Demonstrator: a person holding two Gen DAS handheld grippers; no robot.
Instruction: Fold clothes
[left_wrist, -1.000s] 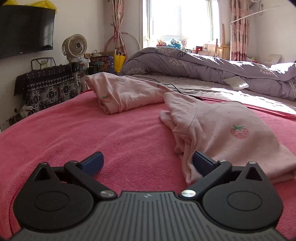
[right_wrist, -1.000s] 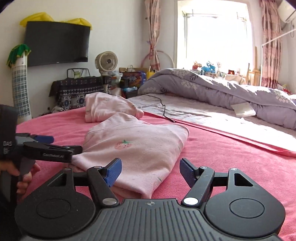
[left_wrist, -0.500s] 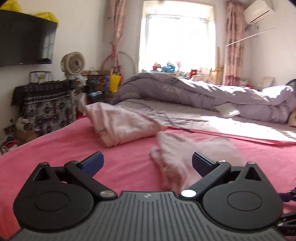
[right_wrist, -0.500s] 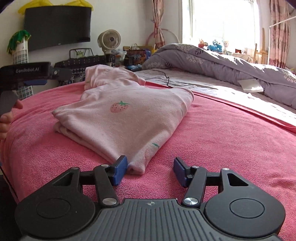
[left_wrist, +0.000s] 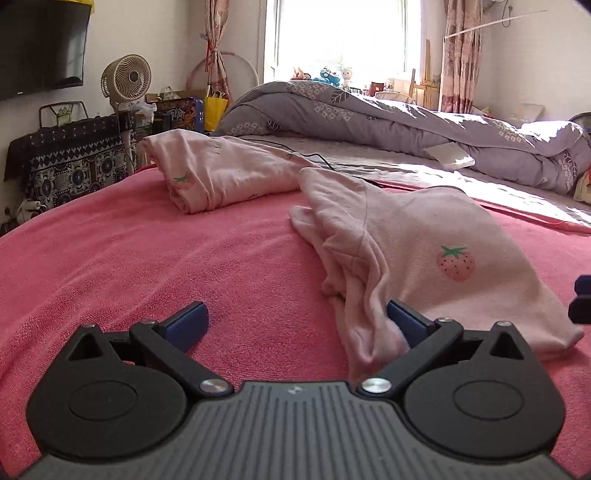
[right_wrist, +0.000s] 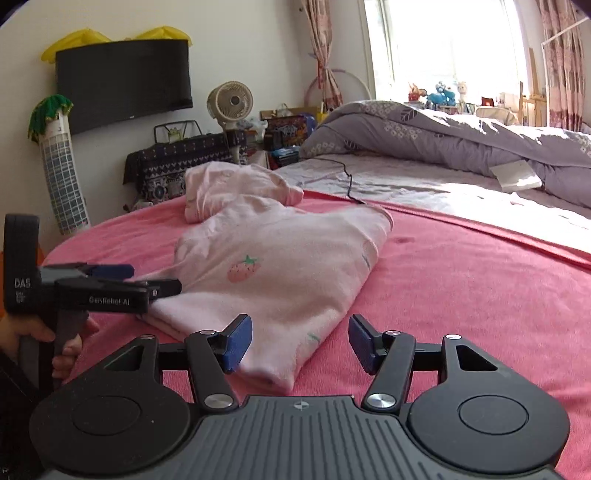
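**Folded pink strawberry top lies on the pink blanket between two open grippers**

The pink top (left_wrist: 424, 236) is folded into a flat, roughly rectangular packet of several layers. A small strawberry print (left_wrist: 455, 262) with green leaves sits on its upper face. The left edge shows stacked, slightly wrinkled folds, and the near corner is a thick folded edge. It lies on the pink blanket (left_wrist: 147, 258) that covers the near part of the bed.

The left gripper (left_wrist: 295, 319) has its jaws wide apart. Its right finger (left_wrist: 406, 317) is just beside or against the near folded edge of the top; its left finger rests over bare blanket. Nothing is clamped.

The right gripper (right_wrist: 300, 341) has its jaws about half apart, after closing a little and opening again slightly. The near corner of the top (right_wrist: 273, 280) lies between them, but the pads do not press it.

A second pink garment (left_wrist: 221, 173), also folded, lies behind the top, near the far edge of the blanket.

Only the right wrist view shows the left gripper (right_wrist: 155, 284) from the side and the hand (right_wrist: 55, 332) that holds its handle. Only the left wrist view shows clearly the gap between the two garments. Both views show the grey duvet (right_wrist: 461, 140) and the fan (left_wrist: 127, 79).
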